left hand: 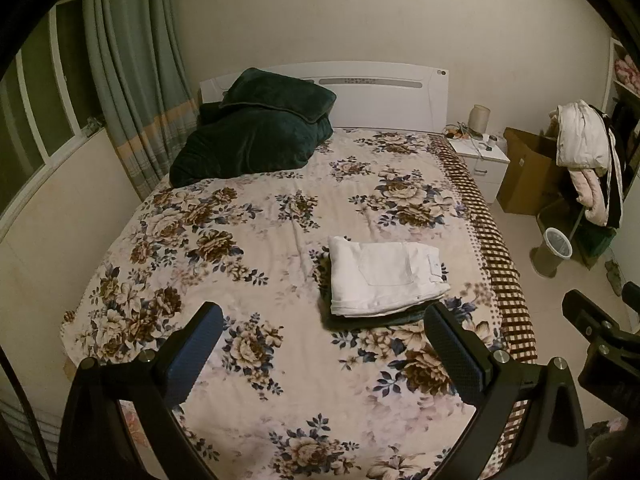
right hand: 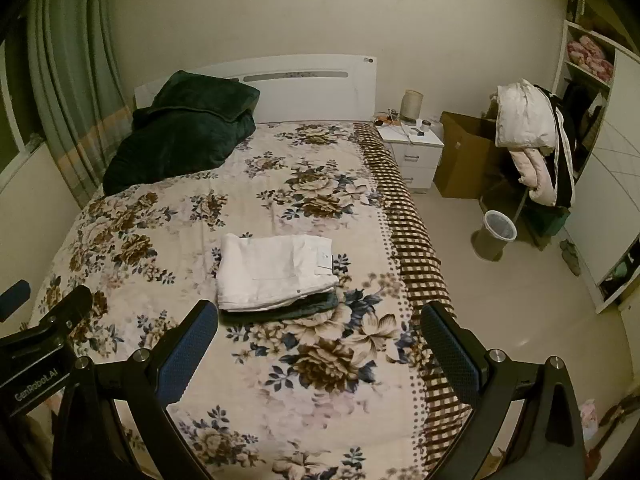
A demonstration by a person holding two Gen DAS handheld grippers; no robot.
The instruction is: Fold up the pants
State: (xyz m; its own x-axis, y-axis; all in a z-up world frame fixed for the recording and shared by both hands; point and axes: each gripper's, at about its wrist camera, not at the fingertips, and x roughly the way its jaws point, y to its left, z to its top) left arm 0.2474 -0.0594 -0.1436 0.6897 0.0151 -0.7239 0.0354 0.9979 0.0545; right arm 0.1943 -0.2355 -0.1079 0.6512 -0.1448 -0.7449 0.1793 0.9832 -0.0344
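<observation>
the white pants [left hand: 386, 276] lie already folded into a compact rectangle on the floral bedspread [left hand: 248, 240], stacked on a dark folded garment [left hand: 372, 319] whose edge shows under their near side. the stack sits toward the bed's right side, near the brown checked border [left hand: 492, 248] but not overhanging it. its long axis runs roughly across the bed, left to right.

from the left gripper [left hand: 324, 344] the stack is ahead and slightly right, apart from the tips; from the right gripper [right hand: 320, 340] it is ahead and to the left. both hover above the bedspread with jaws spread wide and nothing between them. neither touches the cloth. which one is nearer i cannot tell.

the fold looks done, so any coming move would likely be only a tidy or a lift of the stack. there is plenty of bare bedspread to the left and toward the dark green blanket [left hand: 256, 136] at the headboard; the right bed edge is the close limit.
</observation>
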